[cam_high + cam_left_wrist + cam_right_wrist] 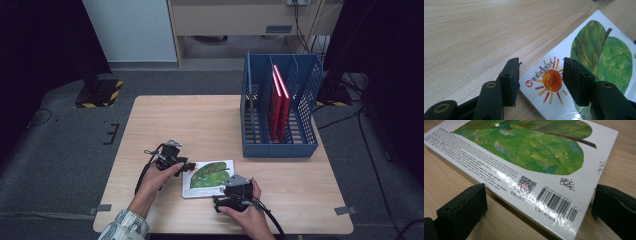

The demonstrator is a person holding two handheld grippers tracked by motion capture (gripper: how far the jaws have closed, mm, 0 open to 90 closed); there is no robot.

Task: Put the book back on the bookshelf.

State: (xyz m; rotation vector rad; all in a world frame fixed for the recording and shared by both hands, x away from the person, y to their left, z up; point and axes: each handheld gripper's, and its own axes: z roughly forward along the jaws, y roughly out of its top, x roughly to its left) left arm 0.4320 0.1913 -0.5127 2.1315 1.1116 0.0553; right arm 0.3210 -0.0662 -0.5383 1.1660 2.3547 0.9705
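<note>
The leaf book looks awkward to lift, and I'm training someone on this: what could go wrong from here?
1. The book lies flat on the table; the left gripper straddles only one corner, so its hold may slip.
2. The right gripper stands open, wide around another corner; closing may push the glossy cover aside.
3. The blue rack already holds red books; insertion could snag.

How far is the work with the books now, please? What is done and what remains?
Done, it seems: two red books stand upright in the blue rack. In hand: the leaf picture book lies flat on the table; the left tool straddles one corner, the right tool another, neither gripping. Left: probably grasping, lifting and racking it.
</note>
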